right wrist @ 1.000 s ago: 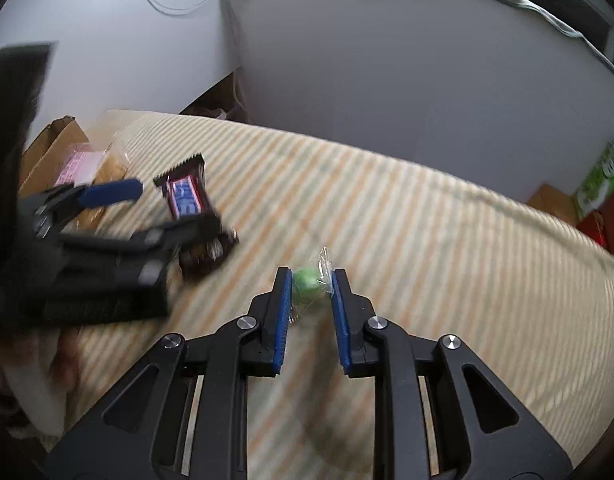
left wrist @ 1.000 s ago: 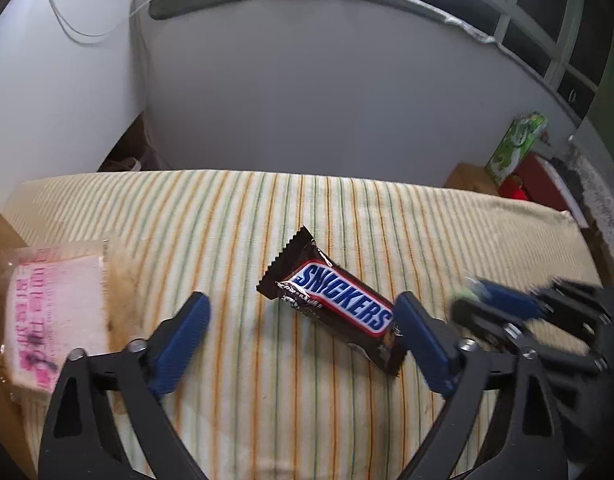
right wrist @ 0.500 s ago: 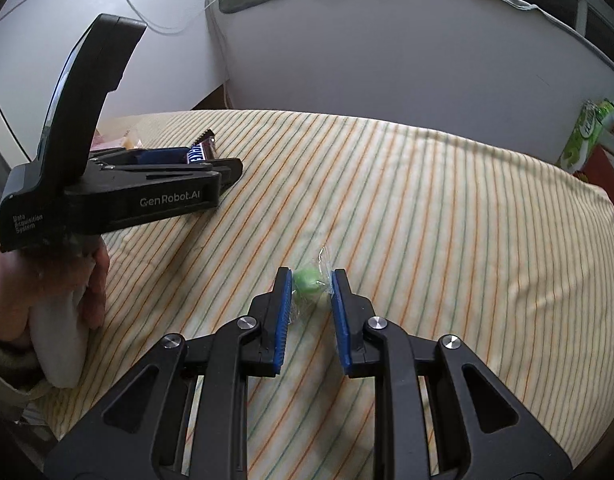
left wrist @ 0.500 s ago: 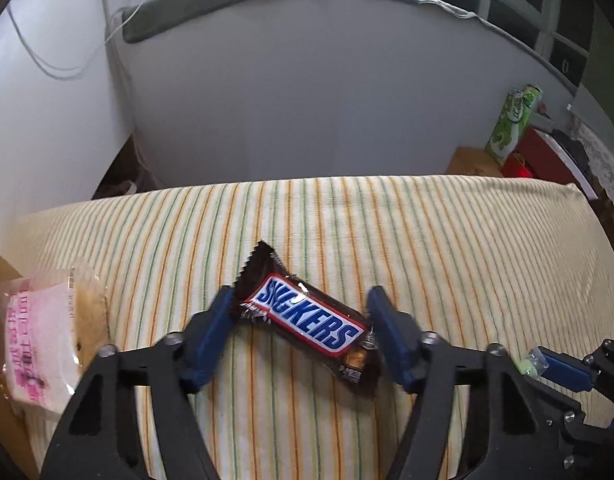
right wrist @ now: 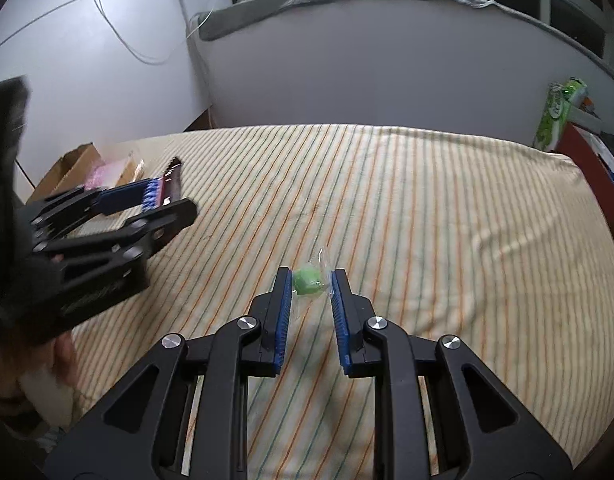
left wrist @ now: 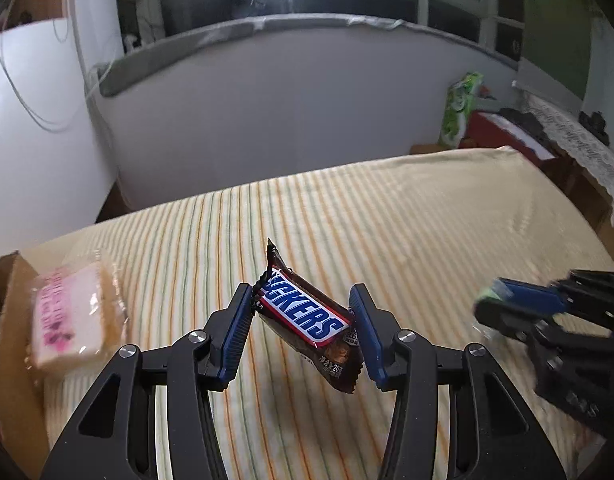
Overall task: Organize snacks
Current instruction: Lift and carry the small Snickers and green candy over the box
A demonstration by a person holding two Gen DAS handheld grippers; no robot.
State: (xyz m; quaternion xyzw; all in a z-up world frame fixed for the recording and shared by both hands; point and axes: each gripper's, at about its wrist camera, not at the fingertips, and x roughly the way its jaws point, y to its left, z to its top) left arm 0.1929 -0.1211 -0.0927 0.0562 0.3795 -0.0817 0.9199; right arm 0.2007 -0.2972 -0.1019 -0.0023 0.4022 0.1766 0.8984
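At the far left, a pink wafer pack (left wrist: 73, 316) is seen lying at the edge of a cardboard box (left wrist: 11, 320), on the striped cloth (left wrist: 387, 220) of the bench. Next, the Snickers bar (left wrist: 311, 320) is held tilted above the cloth in the left claw (left wrist: 305, 326), whose jaws are closing on it; the squeeze should be finished before the bar is carried to the box. At the right, the green candy (right wrist: 308, 279) is clamped in the right claw (right wrist: 309, 304) and should be kept level.
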